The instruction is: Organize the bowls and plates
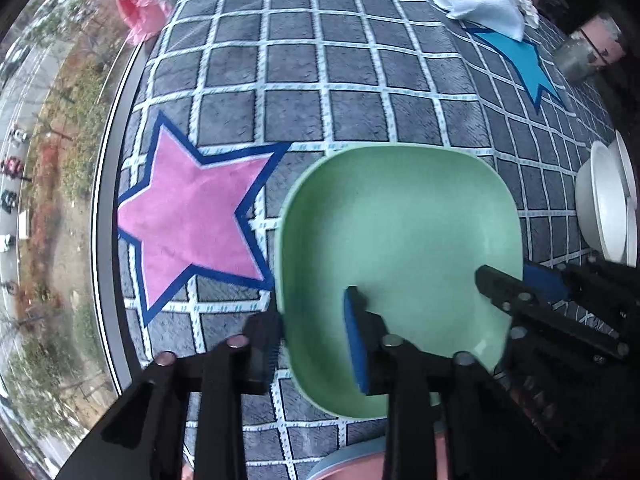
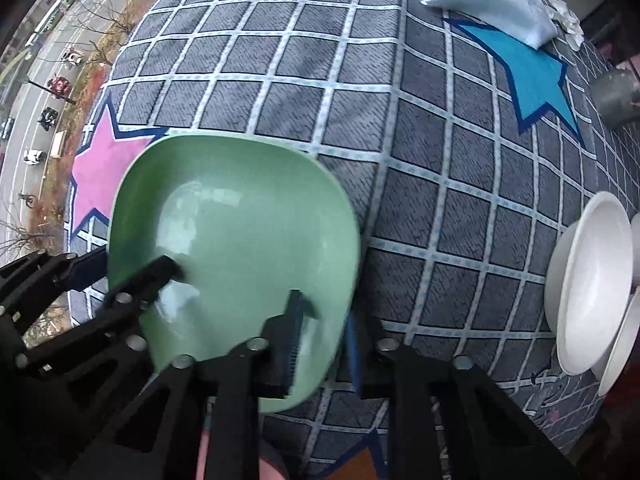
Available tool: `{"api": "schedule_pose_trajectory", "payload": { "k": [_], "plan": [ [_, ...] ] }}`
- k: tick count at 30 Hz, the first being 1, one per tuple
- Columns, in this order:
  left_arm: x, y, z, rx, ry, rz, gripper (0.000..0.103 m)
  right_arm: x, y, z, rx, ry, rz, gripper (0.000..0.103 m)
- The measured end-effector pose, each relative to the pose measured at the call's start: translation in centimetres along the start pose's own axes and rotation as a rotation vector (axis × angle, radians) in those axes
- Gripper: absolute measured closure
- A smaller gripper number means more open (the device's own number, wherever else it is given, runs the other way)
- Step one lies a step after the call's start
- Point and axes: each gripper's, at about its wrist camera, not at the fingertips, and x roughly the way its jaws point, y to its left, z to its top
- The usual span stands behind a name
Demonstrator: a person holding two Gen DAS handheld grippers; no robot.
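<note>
A green square plate (image 1: 400, 248) is held above the grey checked cloth, tilted. My left gripper (image 1: 312, 340) is shut on the plate's left rim, one finger inside and one outside. My right gripper (image 2: 320, 344) is shut on the plate (image 2: 240, 232) at its right rim, one finger (image 2: 290, 336) inside the plate. The right gripper's black fingers also show in the left wrist view (image 1: 520, 300) at the plate's right edge. A stack of white bowls (image 2: 588, 280) stands on its side at the right; it also shows in the left wrist view (image 1: 608, 204).
A pink star (image 1: 192, 216) and a blue star (image 2: 536, 76) are printed on the cloth. A white crumpled cloth (image 2: 492, 4) lies at the far right. A grey metal pot (image 2: 616, 96) stands beyond the right edge. A pink-and-blue dish (image 1: 360, 460) lies below the plate.
</note>
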Motion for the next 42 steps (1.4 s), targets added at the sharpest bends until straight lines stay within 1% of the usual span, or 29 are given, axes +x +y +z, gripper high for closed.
{"api": "schedule_pose_trajectory", "payload": {
  "k": [1,5,9,14,18,23,25,26,30,31,35,37,40,42],
  "plan": [
    [0.0,0.2,-0.2,-0.006,0.003,-0.004,0.083,0.0,-0.3,-0.1,0.013,0.004,0.008,0.086],
    [-1.2,0.0,-1.2,0.010,-0.015,0.012,0.083,-0.9,-1.3,-0.7,0.034,-0.010,0.025,0.087],
    [-2.8,-0.8,-2.1,-0.016,-0.021,0.007,0.083,-2.1,-1.1,-1.3,0.036,-0.028,0.043,0.087],
    [-5.2,-2.2,-3.7,-0.011,-0.034,0.023,0.083,-3.7,-0.6,-2.1,0.006,-0.039,0.046,0.087],
    [-7.1,-3.1,-5.6,-0.020,-0.044,0.033,0.083,-4.9,-0.4,-3.4,-0.010,-0.040,0.064,0.087],
    [-7.8,-3.0,-7.8,-0.045,-0.046,0.047,0.083,-6.2,-0.7,-5.9,-0.042,-0.037,0.095,0.087],
    [-8.0,-2.9,-9.2,-0.052,-0.046,0.055,0.083,-6.3,-0.9,-6.9,-0.058,-0.034,0.104,0.087],
    [-8.0,-2.9,-9.8,-0.056,-0.042,0.058,0.083,-6.6,-1.3,-7.9,-0.069,-0.032,0.108,0.087],
    [-8.3,-2.9,-13.3,-0.089,-0.014,0.065,0.083,-7.3,-0.5,-11.0,-0.124,-0.013,0.121,0.087],
    [-8.3,-3.0,-14.2,-0.099,-0.005,0.067,0.083,-7.3,-0.3,-11.0,-0.139,-0.006,0.123,0.087],
    [-8.7,-3.2,-17.9,-0.138,0.020,0.059,0.083,-6.9,0.9,-13.5,-0.228,0.046,0.127,0.087],
    [-8.6,-3.3,-20.1,-0.159,0.045,0.047,0.083,-6.7,1.7,-14.1,-0.274,0.075,0.135,0.087],
    [-7.9,-3.6,-22.5,-0.173,0.091,0.045,0.083,-6.8,2.8,-15.1,-0.352,0.095,0.137,0.087],
    [-7.8,-3.6,-23.5,-0.194,0.104,0.049,0.083,-6.9,3.8,-15.9,-0.415,0.100,0.124,0.087]
  ]
}}
